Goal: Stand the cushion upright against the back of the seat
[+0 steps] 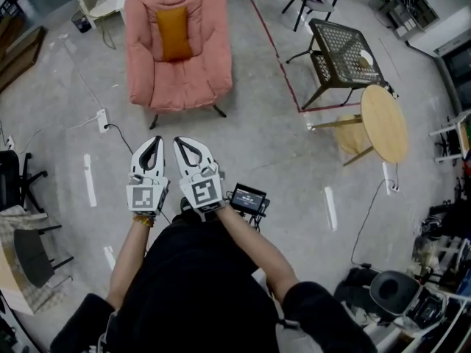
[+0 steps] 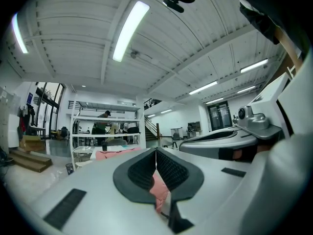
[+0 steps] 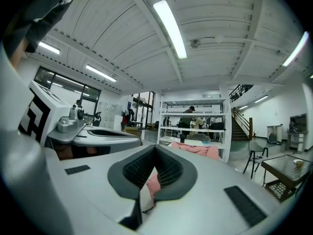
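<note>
head view: the orange cushion (image 1: 174, 33) rests on the pink armchair (image 1: 200, 57), up by its back. the left claw (image 1: 149, 151) and right claw (image 1: 190, 151) hang side by side over the floor, well apart from the armchair.
left gripper view: jaws pressed together at the tips, holding nothing.
right gripper view: jaws likewise closed and empty.

- No word, brand or number can be read in any view.
- Marker cubes (image 1: 147, 197) (image 1: 202, 192), lower middle of the head view: black-and-white square codes only, no letters.
- Small screen (image 1: 247, 198) right of them: lit, print too small to read.
</note>
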Action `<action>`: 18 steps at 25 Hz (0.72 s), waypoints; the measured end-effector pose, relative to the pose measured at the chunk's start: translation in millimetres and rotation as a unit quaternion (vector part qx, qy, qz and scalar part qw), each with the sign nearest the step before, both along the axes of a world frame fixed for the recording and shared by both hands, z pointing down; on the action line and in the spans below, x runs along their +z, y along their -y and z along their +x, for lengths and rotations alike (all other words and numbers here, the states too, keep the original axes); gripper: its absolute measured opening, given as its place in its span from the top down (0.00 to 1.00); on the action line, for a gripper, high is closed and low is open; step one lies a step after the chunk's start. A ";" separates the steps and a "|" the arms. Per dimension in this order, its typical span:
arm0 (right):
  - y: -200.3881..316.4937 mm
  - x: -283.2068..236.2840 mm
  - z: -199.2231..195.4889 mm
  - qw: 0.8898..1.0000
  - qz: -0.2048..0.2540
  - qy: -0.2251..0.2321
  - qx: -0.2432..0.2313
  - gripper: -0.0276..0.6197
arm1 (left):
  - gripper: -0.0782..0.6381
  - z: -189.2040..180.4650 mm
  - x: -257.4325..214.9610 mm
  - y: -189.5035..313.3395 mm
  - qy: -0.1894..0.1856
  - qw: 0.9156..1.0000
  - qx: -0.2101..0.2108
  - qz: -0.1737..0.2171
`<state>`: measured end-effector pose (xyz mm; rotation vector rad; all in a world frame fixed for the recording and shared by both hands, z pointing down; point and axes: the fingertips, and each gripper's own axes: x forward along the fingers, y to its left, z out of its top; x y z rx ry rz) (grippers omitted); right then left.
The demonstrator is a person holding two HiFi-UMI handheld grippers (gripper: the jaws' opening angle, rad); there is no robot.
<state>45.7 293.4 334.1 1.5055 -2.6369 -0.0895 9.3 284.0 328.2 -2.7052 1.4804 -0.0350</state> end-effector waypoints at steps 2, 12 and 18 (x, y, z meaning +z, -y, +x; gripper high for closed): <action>1.0 4.1 1.3 1.000 -0.002 -0.004 0.003 0.94 | 0.87 1.4 1.3 0.7 -0.001 1.000 0.002 -0.003; 8.8 7.7 -7.2 1.000 0.000 -0.016 0.005 0.94 | 0.87 -9.1 3.6 11.5 -0.005 1.000 0.004 -0.002; 23.1 10.3 -19.1 1.000 0.002 -0.020 0.005 0.94 | 0.87 -21.2 7.3 24.7 -0.006 1.000 0.005 0.000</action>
